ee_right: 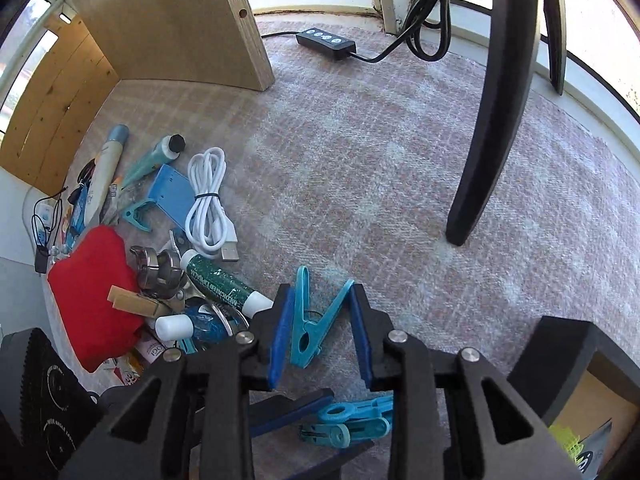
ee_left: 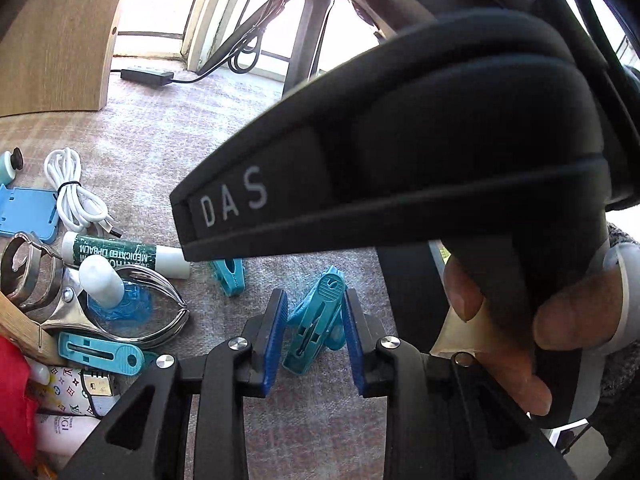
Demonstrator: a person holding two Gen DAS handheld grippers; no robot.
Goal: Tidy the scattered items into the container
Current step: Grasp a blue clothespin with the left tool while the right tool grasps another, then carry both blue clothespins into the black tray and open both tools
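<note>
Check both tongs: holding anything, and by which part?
Each brackets a teal clothespin: left tongs around its body, right tongs around its spread handles. Firm clamping can't be told.
</note>
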